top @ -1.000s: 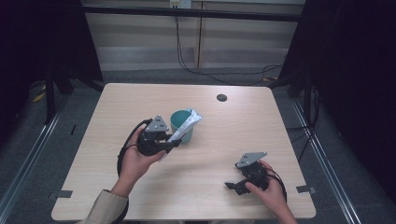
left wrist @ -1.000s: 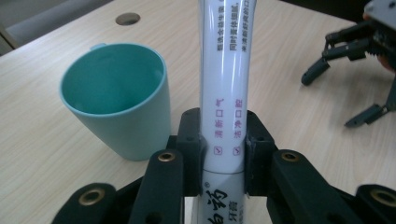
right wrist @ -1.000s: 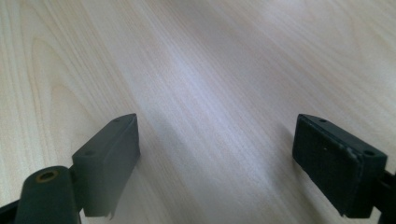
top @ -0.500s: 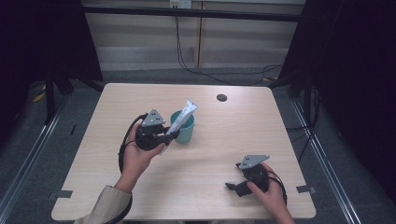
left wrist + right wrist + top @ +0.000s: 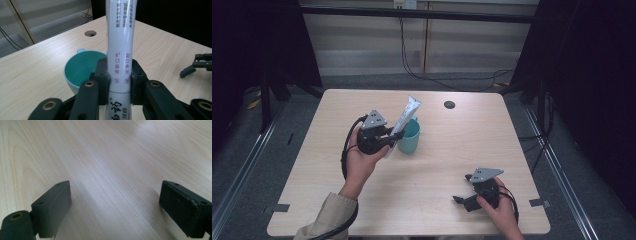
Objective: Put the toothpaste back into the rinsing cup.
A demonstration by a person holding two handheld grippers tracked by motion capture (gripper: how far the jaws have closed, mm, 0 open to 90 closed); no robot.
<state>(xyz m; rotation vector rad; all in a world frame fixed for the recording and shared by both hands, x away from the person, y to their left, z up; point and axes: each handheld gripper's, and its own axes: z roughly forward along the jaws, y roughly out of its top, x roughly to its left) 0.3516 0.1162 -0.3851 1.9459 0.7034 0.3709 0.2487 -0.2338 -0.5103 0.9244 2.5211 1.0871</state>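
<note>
Two grippers are at work over the pale wooden table (image 5: 432, 165). From the high view, the left gripper (image 5: 388, 141) is clamped on a white toothpaste tube (image 5: 406, 114) held beside the teal cup (image 5: 410, 138), near the middle of the table. A second ago the tube leaned low across the cup's mouth; half a second ago it had swung up; now it stands steeper, its flat crimped end pointing up and away past the cup's rim, with the hand drawn a little toward the person. The right gripper (image 5: 464, 199) rests low near the table's front right corner, in much the same spot as before, and its jaws have just been opening with nothing between them. A dark round hole (image 5: 449, 104) sits in the tabletop beyond the cup.

From the left gripper view, the two black pads (image 5: 101, 80) press the tube (image 5: 121, 55) on both sides, a detail too small to make out from above. The tube rises straight up out of frame, and the cup (image 5: 80, 68) sits just behind and left of it, its inside bare. Red and purple Chinese characters run down the tube, with larger black ones below the jaws; I can't read them surely. The other gripper (image 5: 197, 65) lies far off on the right.

From the right gripper view, the jaws stand wide apart over bare wood grain (image 5: 112, 170), holding nothing.
</note>
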